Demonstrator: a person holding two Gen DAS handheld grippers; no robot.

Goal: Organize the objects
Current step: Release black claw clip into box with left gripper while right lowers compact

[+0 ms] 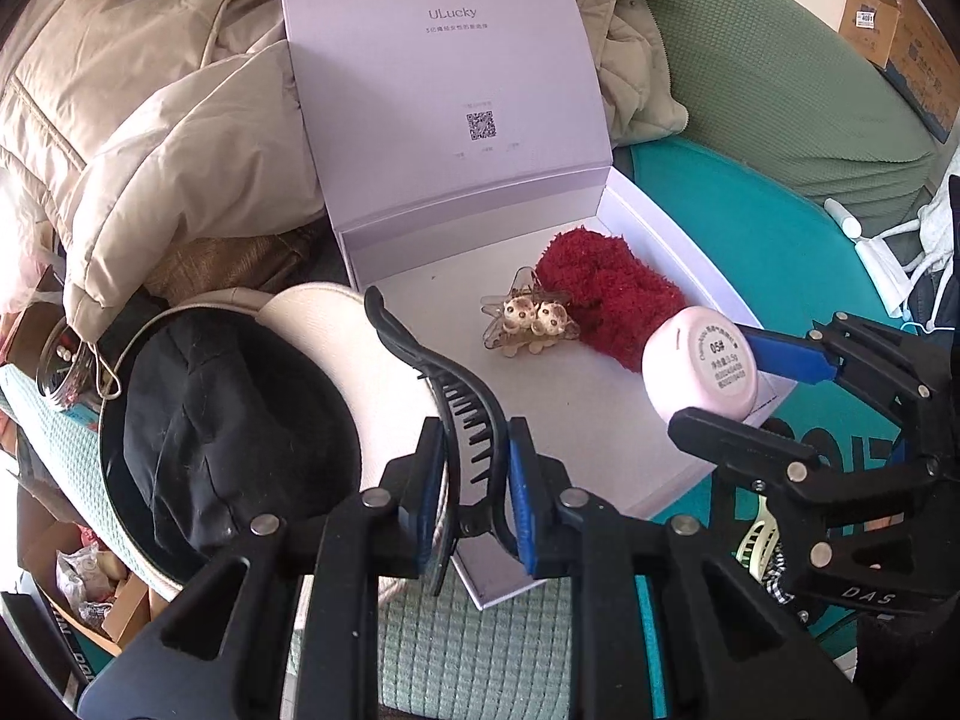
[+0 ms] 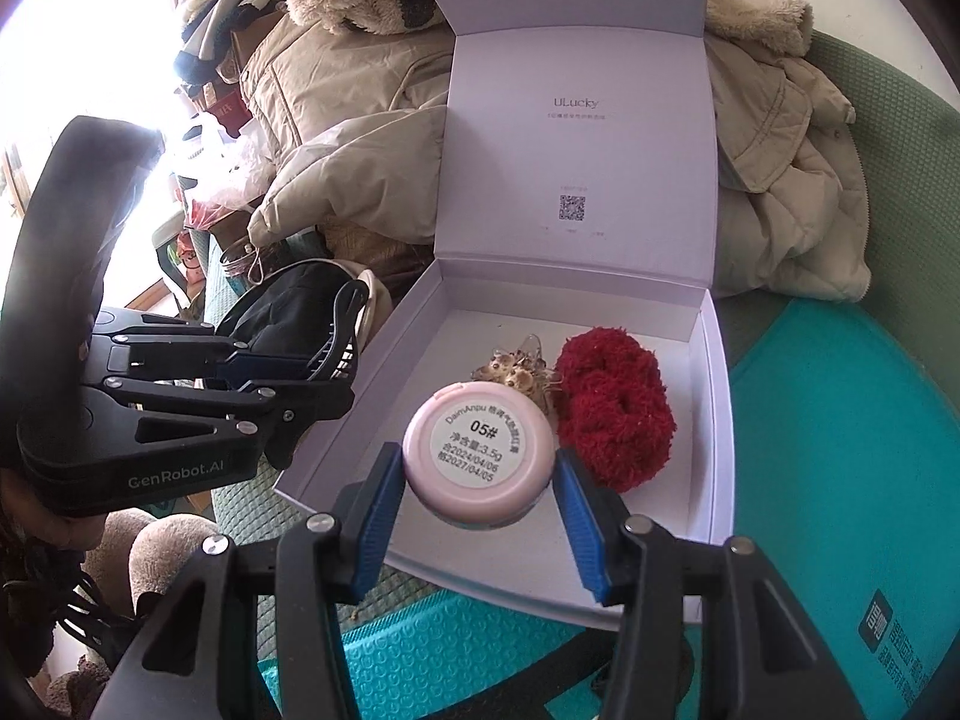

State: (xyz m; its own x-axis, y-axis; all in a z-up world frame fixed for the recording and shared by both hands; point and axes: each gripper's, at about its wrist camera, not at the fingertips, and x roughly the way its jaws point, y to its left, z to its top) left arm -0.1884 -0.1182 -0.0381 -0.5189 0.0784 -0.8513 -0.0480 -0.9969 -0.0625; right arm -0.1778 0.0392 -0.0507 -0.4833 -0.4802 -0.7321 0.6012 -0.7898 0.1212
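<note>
from the left wrist, the open box (image 1: 600, 432) already held a red scrunchie (image 1: 606, 294) and a small decorated clip (image 1: 531, 318), so the sorting looked partly done. the left gripper (image 1: 477, 492) was clamped on a black claw clip (image 1: 444, 396), hanging above the box's near-left edge, long axis running up and to the left away from the camera, teeth facing right toward the box.

from the right wrist, the right gripper (image 2: 477, 495) sat around a pink compact (image 2: 478, 459) low over the box's front; the pads looked slightly apart from its sides, so i couldn't tell whether it gripped. label faced the camera. both seemed left to set down.
</note>
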